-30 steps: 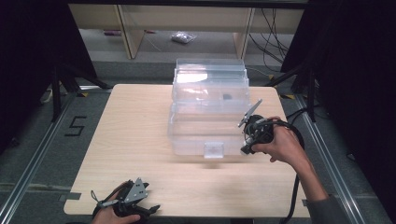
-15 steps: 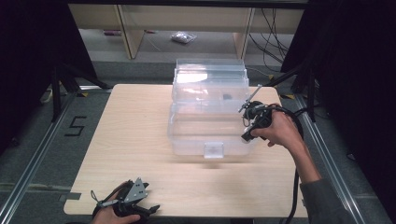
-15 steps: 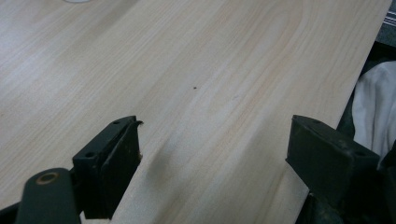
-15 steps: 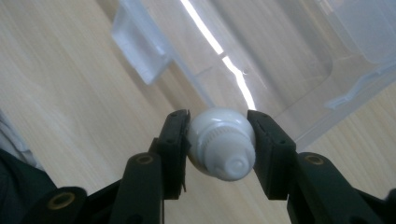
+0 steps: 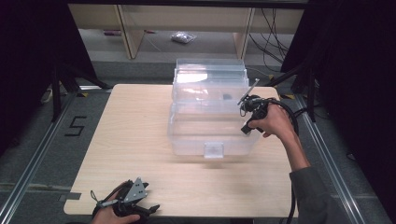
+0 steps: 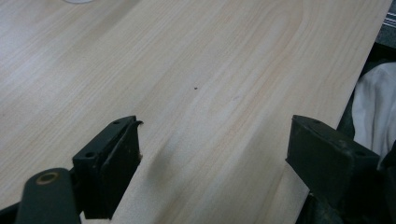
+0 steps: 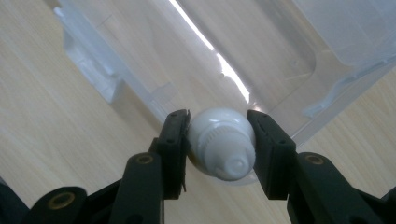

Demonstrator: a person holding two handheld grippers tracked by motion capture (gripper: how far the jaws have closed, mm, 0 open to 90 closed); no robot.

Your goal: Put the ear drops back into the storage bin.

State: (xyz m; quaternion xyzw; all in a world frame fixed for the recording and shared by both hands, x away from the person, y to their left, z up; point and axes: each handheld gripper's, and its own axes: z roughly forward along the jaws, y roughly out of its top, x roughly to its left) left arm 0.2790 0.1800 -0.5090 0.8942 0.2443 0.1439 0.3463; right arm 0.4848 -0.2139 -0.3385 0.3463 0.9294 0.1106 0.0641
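Hands first, from the high view: your right gripper (image 5: 246, 109) hangs at the right-hand edge of the clear plastic box (image 5: 210, 119), level with its upper rim, with your right hand (image 5: 273, 122) wrapped around its body and the cable looping off behind your wrist. Your left gripper (image 5: 128, 201) rests low at the near edge of the wooden table (image 5: 135, 135), well apart from the box, with its grey three-cornered plate on top. In the left gripper view, your two black jaws stand wide apart with bare tabletop (image 6: 196, 88) between them and nothing in their gap; a fold of white cloth (image 6: 373, 102) shows past the table edge beside the right-hand jaw. In the right gripper view, your right gripper (image 7: 218, 140) is clamped on a small white bottle (image 7: 222, 142), a rounded plastic thing with a ribbed collar and a capped nozzle that points back toward the camera; both pads press on its sides. Just beyond the jaws lies the clear box's wall (image 7: 261, 60), slanting across the frame, with the wood of the table beneath and to either side of it.
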